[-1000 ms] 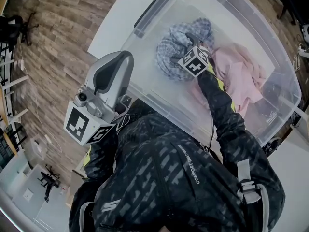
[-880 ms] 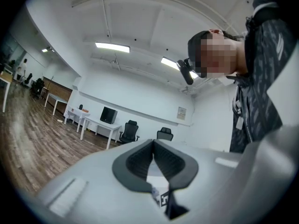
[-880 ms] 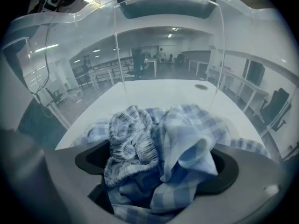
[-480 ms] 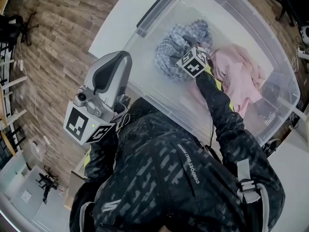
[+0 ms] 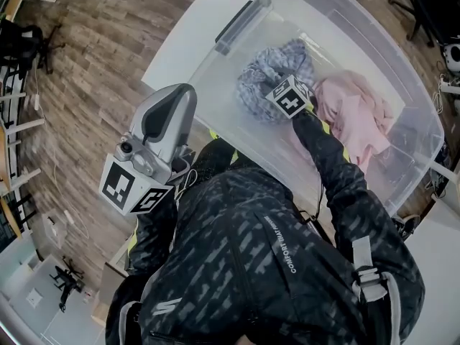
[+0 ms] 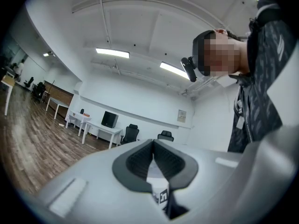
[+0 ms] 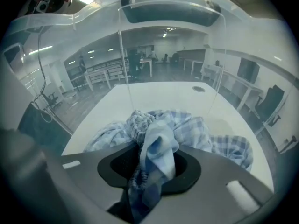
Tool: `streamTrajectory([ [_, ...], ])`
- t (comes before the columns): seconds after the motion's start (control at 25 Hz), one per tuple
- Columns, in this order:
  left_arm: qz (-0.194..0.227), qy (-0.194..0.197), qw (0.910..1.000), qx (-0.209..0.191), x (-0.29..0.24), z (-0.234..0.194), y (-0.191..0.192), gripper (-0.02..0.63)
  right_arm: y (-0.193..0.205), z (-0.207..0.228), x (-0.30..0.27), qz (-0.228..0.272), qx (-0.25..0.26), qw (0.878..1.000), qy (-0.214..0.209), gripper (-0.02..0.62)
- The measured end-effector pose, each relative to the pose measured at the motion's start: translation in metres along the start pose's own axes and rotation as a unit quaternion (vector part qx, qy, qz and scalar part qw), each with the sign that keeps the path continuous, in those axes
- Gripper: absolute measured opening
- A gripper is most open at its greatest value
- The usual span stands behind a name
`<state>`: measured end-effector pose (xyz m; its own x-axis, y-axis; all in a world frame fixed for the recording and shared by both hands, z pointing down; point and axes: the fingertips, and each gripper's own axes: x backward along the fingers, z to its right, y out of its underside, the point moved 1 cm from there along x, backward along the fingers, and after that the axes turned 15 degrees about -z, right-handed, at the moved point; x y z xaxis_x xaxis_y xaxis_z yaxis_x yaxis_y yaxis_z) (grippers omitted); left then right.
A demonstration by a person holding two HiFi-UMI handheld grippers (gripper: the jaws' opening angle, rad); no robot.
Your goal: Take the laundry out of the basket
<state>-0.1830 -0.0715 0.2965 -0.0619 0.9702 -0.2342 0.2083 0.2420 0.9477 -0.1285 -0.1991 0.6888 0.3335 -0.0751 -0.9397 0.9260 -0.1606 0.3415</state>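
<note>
Head view: a clear plastic basket (image 5: 366, 31) stands on a white counter (image 5: 183, 45), filling the frame toward 1 o'clock. Two pieces of laundry lie inside it. A blue checked garment (image 5: 267, 83) is bunched near the end wall at 11 o'clock. A pink garment (image 5: 358, 112) lies touching it at its 3 o'clock side. The person's right sleeve (image 5: 327, 157) reaches over the near wall into the basket. The right tool (image 5: 282, 81) points steeply down into the checked cloth, its marker cube (image 5: 291, 96) facing up.

Right gripper view: the jaws of the right tool (image 7: 152, 167) have just been closing. They now pinch a raised fold of the blue checked garment (image 7: 156, 143) between the dark pads (image 7: 187, 169). The rest of that garment spreads on the basket floor beyond the jaws, from 10 o'clock to 3 o'clock. The basket's transparent end wall (image 7: 168, 55) rises behind it.

The left tool (image 5: 175, 99) is held outside the basket, at 8 o'clock of it and above the wooden floor (image 5: 86, 70).

Left gripper view: the left tool (image 6: 153, 154) has its jaws together with nothing held between them. It points level across an office room with desks (image 6: 100, 129) and chairs (image 6: 130, 134) at 9 o'clock.
</note>
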Motion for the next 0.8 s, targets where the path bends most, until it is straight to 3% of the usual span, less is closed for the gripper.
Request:
streamTrajectory([
  [0.48, 0.017, 0.012, 0.9998, 0.001, 0.026, 0.000, 0.000, 0.010, -0.028, 0.025, 0.131, 0.120, -0.081, 0.987, 0.071, 0.120],
  [0.8, 0.032, 0.034, 0.9989, -0.006, 0.023, 0.003, -0.010, 0.011, -0.036, 0.037, 0.218, 0.206, -0.124, 0.964, 0.116, 0.120],
])
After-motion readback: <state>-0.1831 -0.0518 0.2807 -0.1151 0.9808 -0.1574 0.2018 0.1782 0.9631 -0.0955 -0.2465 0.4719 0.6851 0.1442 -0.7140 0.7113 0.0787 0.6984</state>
